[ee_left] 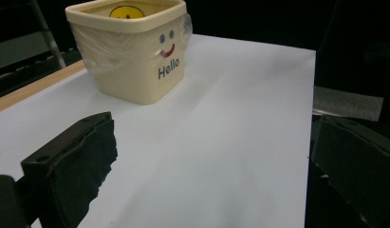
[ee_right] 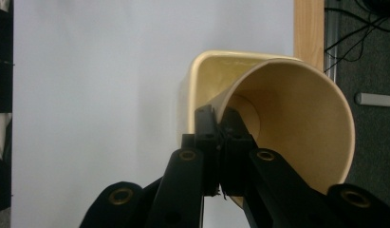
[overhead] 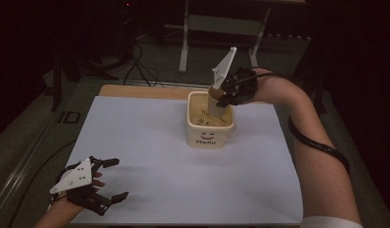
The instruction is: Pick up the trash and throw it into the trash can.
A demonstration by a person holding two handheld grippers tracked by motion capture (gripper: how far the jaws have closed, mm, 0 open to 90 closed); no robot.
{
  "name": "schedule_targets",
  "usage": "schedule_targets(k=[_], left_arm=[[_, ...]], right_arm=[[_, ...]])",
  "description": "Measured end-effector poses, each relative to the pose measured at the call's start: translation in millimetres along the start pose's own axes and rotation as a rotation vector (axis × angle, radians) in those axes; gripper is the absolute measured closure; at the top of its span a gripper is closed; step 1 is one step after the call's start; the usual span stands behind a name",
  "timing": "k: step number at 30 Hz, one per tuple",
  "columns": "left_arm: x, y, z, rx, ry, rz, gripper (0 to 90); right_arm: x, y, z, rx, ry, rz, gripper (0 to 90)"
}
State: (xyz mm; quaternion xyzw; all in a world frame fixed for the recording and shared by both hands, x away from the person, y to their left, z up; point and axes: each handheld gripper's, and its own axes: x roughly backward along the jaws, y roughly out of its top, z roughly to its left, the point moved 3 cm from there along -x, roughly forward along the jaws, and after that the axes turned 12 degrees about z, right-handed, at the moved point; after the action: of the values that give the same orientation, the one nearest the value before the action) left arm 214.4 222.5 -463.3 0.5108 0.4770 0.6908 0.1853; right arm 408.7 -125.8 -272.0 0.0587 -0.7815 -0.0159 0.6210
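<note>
Paper cup (ee_right: 297,128), pinched by its rim wall in the right gripper (ee_right: 220,142), hangs tilted above the cream bin (overhead: 209,124); thin rim hold may slip or crumple; left gripper (overhead: 112,179) idle, jaws wide.

My right gripper (ee_right: 220,156) hides part of the paper cup (ee_right: 297,128), whose lower end sinks unseen into the cream bucket (overhead: 197,137). Beside that bucket, my left gripper (ee_left: 207,166) has 2 jaws cut off by the frame.

White sheet (overhead: 150,142) over wooden tabletop (overhead: 135,91); behind, cables (overhead: 140,71), perhaps a metal stand (overhead: 221,23).
</note>
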Motion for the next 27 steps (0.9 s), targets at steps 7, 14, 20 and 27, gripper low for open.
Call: schedule_targets(k=[7, 14, 20, 27], left_arm=[[-1.5, -0.6, -0.4, -0.003, -0.005, 0.005, 1.8], [-1.4, -1.0, 0.1, -0.005, -0.005, 0.007, 1.8], [-2.2, -1.6, 0.1, -0.003, -0.01, 0.009, 1.8], [-3.8, -2.4, -0.3, -0.01, -0.014, 0.019, 1.8]], right_arm=[[-2.0, -2.0, -18.2, -0.019, -0.019, 0.006, 88.0], [-8.6, -4.1, -31.5, -0.044, -0.027, 0.004, 88.0], [-22.9, -1.1, -39.9, -0.052, -0.032, 0.032, 87.8], [-28.6, 2.1, -43.4, -0.093, -0.04, 0.017, 62.8]])
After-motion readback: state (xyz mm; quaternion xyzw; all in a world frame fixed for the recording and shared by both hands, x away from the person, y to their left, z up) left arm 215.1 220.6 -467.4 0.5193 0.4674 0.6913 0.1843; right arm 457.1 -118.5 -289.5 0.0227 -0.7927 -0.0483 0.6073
